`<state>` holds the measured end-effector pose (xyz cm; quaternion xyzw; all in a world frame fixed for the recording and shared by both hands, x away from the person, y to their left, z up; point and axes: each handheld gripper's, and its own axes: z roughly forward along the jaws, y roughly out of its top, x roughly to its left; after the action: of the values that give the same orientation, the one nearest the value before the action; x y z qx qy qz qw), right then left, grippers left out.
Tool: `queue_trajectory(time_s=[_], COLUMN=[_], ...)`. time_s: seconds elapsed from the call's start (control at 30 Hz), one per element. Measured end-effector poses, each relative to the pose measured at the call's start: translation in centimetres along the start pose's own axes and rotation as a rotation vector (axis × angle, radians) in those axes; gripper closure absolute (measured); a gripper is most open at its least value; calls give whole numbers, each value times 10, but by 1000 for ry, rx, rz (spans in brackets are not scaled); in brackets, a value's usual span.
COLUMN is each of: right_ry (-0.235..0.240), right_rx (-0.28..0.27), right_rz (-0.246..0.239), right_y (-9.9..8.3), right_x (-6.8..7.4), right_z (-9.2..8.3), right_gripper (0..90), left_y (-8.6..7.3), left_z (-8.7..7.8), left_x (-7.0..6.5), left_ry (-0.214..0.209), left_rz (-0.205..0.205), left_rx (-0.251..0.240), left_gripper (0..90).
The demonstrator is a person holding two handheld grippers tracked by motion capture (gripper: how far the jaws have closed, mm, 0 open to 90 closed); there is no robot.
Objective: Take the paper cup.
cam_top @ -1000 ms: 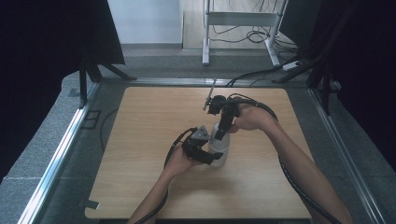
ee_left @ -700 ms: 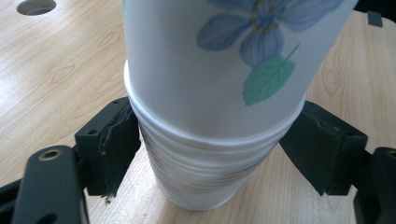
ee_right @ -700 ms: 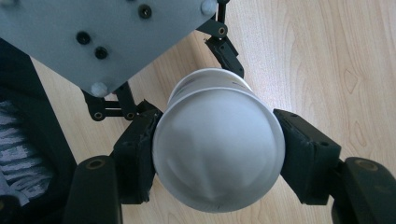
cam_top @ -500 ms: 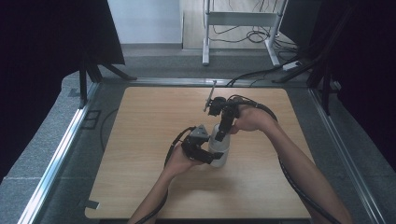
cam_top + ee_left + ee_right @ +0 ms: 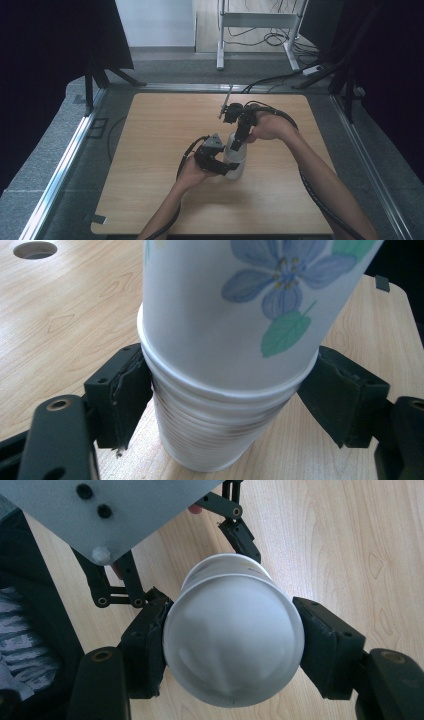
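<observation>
Little has shifted since the earlier frames: both hands stay in place near the middle of the table, while the left gripper has just been closing its jaws, with the stack of nested paper cups between them, its pads pressing the rims. One flower-printed cup stands inverted on that stack, long axis near vertical, slightly tilted. Right gripper clamps this top cup's upturned base from above. Grippers: two.
</observation>
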<state>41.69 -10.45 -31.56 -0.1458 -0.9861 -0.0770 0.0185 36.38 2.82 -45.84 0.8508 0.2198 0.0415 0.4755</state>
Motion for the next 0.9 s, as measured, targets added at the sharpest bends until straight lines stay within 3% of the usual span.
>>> queue_trajectory(time_s=[0.47, 0.77, 0.9], right_ry=[3, -15, -21], right_rx=[-14, -47, -65], right_rz=[16, 15, 15], right_y=[-1, -4, -5], right_x=[2, 4, 5], right_z=[-16, -34, -43], right_gripper=[348, 350, 351], left_y=[1, 2, 4], left_z=[0, 1, 0], left_x=[-1, -1, -1], left_ry=[7, 11, 31], left_rz=[17, 22, 43], left_rx=[16, 21, 37], left_gripper=[221, 210, 171])
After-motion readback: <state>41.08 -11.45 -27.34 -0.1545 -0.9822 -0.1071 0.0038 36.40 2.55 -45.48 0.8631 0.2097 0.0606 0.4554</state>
